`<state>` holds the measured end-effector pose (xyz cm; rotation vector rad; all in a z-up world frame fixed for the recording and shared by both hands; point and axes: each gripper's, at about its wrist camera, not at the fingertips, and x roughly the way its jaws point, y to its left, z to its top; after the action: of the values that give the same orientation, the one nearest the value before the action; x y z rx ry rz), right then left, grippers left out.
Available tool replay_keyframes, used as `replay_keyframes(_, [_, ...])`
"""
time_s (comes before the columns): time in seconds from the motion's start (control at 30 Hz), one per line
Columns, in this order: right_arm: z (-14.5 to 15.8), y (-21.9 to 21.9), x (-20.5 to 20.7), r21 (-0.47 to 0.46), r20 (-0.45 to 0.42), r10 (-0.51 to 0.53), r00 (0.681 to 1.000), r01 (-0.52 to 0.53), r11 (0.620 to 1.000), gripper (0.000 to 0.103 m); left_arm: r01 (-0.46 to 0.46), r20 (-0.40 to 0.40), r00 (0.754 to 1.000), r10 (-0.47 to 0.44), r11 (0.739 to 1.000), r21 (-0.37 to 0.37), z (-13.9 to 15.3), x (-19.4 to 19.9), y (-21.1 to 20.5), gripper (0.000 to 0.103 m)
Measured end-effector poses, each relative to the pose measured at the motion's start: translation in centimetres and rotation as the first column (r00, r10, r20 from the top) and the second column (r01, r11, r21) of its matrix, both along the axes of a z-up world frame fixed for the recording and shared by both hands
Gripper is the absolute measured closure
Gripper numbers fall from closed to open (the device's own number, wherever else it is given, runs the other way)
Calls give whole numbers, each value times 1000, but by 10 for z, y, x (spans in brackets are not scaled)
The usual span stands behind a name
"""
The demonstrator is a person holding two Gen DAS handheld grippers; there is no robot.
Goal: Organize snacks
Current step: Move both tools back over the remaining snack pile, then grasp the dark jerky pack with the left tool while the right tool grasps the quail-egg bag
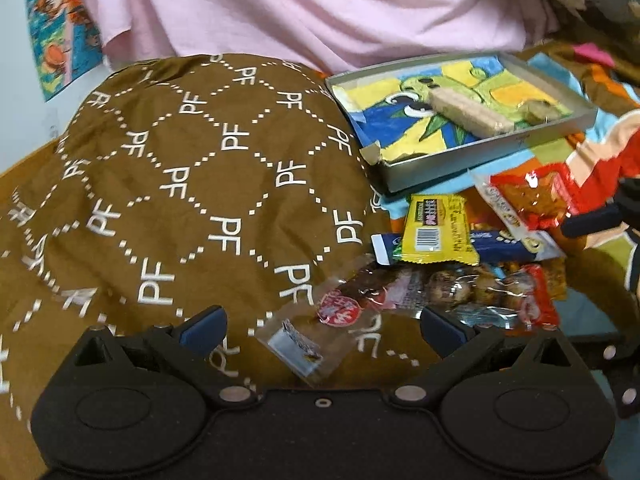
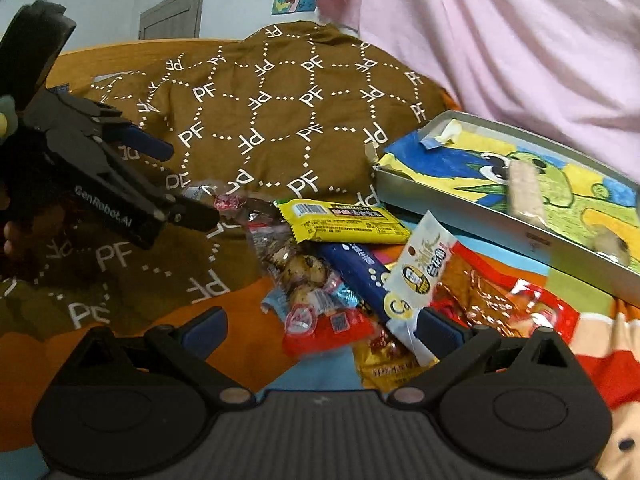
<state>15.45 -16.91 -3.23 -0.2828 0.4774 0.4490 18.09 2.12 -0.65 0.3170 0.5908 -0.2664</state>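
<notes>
Snacks lie heaped on the bedding, and the grey tray [image 1: 492, 152] at two o'clock of the pile already holds a pale wafer bar [image 1: 468, 114] and a smaller piece. Both tools gape wide with nothing between their blue pads. The left gripper [image 1: 320, 324] hovers over the clear-wrapped cookie pack [image 1: 440, 288], whose crinkled tail lies just between its fingers; closing on the pack's body rather than that loose film would, I judge, give a surer hold. The right gripper [image 2: 320, 328] sits at the pile's near edge, its right pad touching or just beside the white-and-red packet [image 2: 432, 276], though blur makes contact hard to confirm. The yellow bar [image 2: 344, 222] lies at twelve o'clock from it, atop a blue wrapper [image 2: 356, 272]. Lift one item alone, keeping neighbours from dragging along.
</notes>
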Motion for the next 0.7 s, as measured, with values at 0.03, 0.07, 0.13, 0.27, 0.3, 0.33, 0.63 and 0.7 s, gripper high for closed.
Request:
replay_keyframes(0.03, [0,0,5,4,-4,10,1000,-10,1000,0,12,-9,1000,-12,1000,8,-1,5,-1,1])
replay_keyframes(0.07, [0,1,8,6,-7,18,1000,-18,1000,0,23,-21,1000,-23,1000,13,-1,10,-1,1])
replay_keyframes(0.13, [-1,2,14,18,-13,42,999,-42,999,4,53,-53,997,-52,999,14,-3,20,-1,1])
replay_keyframes(0.27, [-2,3,22,41,-36,79,996,-78,996,14,90,-99,991,-90,996,2,-5,34,0,1])
replay_keyframes(0.3, [-2,4,24,44,-38,85,996,-84,996,14,99,-113,989,-99,995,-3,-5,37,0,1])
replay_keyframes(0.33, [-2,4,25,43,-35,90,995,-89,995,15,108,-126,986,-108,994,-4,-7,39,-1,2])
replay_keyframes(0.63, [-3,15,26,-24,-27,120,992,-121,992,23,140,-222,965,-137,990,1,-14,47,-4,19])
replay_keyframes(0.7, [-3,19,23,-47,-38,141,989,-143,989,26,131,-234,964,-129,991,-7,-13,48,-3,24])
